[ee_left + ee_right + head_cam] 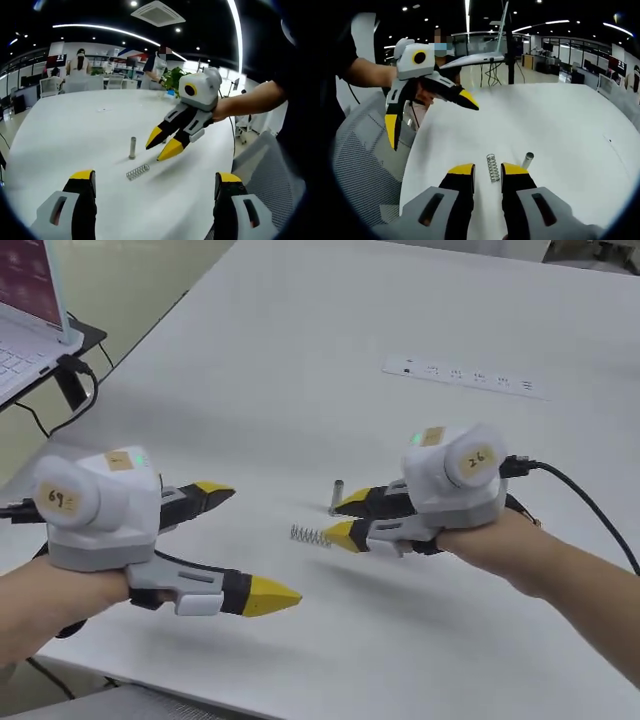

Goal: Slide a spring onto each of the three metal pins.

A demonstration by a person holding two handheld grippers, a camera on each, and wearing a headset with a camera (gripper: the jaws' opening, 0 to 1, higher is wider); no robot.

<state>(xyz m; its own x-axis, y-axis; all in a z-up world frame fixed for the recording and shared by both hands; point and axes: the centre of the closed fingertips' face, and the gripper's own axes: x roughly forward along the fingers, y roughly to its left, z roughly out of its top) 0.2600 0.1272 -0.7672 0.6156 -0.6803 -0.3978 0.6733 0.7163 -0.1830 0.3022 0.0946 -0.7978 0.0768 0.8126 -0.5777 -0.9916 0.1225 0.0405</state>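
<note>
Head view looks down; opposed gripper views share the spring (pixel 138 171).

Handwritten "69" on a round sticker (pixel 60 500) at the rear of the left tool (pixel 258 540); "26" on a matching sticker (pixel 477 458) behind the right tool (pixel 336 520).

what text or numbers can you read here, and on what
"69": round sticker on the left tool.
"26": round sticker on the right tool.
Too small to read: markings on the power strip.
Too blurred to read: the laptop screen.
</note>
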